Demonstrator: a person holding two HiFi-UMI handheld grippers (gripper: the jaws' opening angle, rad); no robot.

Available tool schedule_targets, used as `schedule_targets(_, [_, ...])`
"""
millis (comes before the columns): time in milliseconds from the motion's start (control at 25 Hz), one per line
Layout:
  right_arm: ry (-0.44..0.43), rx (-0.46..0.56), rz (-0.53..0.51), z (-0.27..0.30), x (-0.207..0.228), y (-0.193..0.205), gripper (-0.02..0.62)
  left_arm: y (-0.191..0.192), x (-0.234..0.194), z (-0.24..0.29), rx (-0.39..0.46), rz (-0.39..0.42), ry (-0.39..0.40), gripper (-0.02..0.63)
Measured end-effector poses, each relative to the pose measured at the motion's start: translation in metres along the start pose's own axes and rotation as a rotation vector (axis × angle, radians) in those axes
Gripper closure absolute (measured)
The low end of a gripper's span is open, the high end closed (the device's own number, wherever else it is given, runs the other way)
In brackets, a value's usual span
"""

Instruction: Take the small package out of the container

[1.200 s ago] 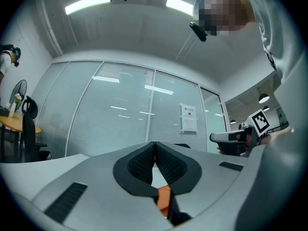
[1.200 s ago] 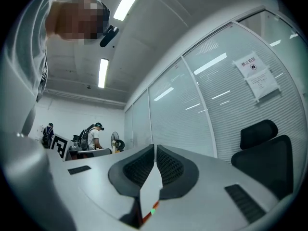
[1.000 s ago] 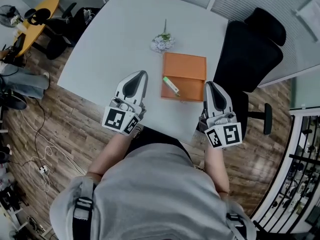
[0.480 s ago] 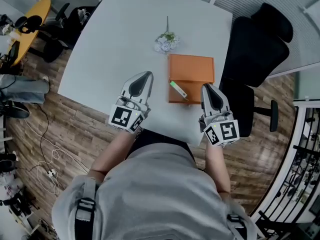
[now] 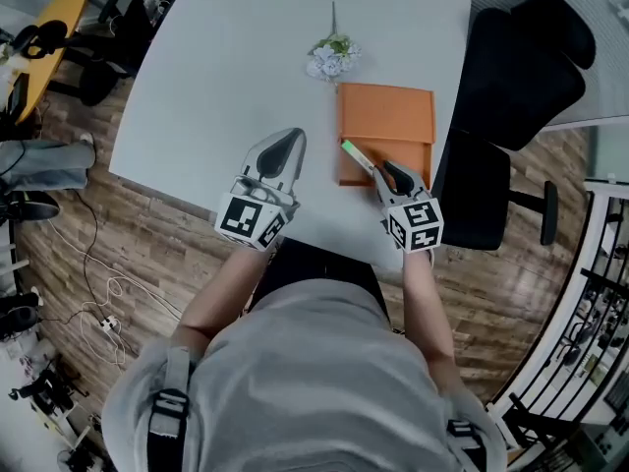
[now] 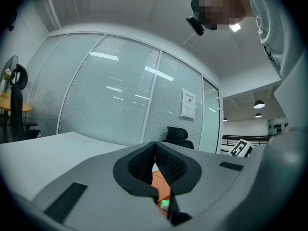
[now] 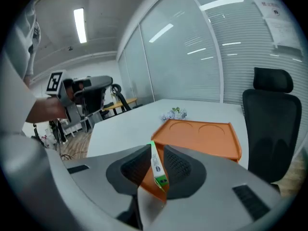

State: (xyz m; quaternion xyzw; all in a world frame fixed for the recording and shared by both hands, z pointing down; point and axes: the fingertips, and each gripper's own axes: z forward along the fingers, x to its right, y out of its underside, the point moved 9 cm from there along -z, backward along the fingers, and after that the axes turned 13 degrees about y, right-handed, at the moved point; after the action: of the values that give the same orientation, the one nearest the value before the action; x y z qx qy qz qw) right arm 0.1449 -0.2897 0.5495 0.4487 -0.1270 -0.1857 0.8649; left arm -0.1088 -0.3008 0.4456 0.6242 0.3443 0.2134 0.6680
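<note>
An orange tray lies on the white table. A small green-and-white package rests at its near left corner. My right gripper tilts down with its tips at the package's near end. In the right gripper view the package shows in the narrow slit between the jaws of that gripper. They have just parted a hair and stay nearly shut. Orange tray shows between the left pad and the package. My left gripper hovers left of the tray, shut and empty.
A small bunch of white flowers lies beyond the tray's far left corner. A black office chair stands at the table's right side. The table's near edge runs just under both grippers. The person's torso fills the bottom of the head view.
Both grippers have come down toward the table. The right one dropped further, tipped downward and moved left to the package's near end. The package has stayed in the tray.
</note>
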Motion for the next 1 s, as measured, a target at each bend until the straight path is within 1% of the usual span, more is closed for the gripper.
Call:
schedule_targets(40, [0.0,-0.026,-0.019,0.007,-0.001,0.007,0.528,0.003,0.0,0.0,-0.006,-0.004,-0.001,0.586])
schedule_targets(80, [-0.002,-0.055,-0.039,0.014,-0.001,0.015,0.496,0.005,0.0,0.0,-0.012,-0.009,-0.002,0.586])
schedule_targets(120, [-0.005,-0.084,-0.059,0.02,-0.001,0.021,0.447,0.006,0.002,0.001,-0.019,-0.013,-0.004,0.586])
schedule_targets(160, [-0.007,-0.109,-0.079,0.026,-0.001,0.027,0.424,0.008,0.003,0.001,-0.025,-0.016,-0.004,0.586])
schedule_targets(280, [0.002,-0.147,-0.134,0.04,-0.003,0.038,0.422,0.011,0.004,0.001,-0.033,-0.017,-0.006,0.586])
schedule_targets(400, [0.007,-0.175,-0.185,0.05,-0.007,0.041,0.424,0.01,-0.001,-0.003,-0.035,-0.013,-0.014,0.586])
schedule_targets(480, [0.005,-0.186,-0.211,0.051,-0.009,0.04,0.464,0.007,-0.002,-0.004,-0.033,-0.007,-0.018,0.586])
schedule_targets(640, [-0.007,-0.165,-0.202,0.047,-0.007,0.032,0.476,0.003,-0.002,-0.004,-0.022,0.007,-0.023,0.586])
schedule_targets(800, [-0.003,-0.113,-0.173,0.028,-0.005,0.013,0.477,-0.007,-0.001,-0.005,-0.003,0.025,-0.025,0.586])
schedule_targets(920, [0.008,-0.048,-0.128,0.003,0.002,-0.005,0.479,-0.02,0.004,-0.004,0.021,0.042,-0.032,0.586])
schedule_targets(1000, [0.023,0.018,-0.073,-0.014,0.011,-0.019,0.479,-0.029,0.007,-0.001,0.037,0.056,-0.037,0.586])
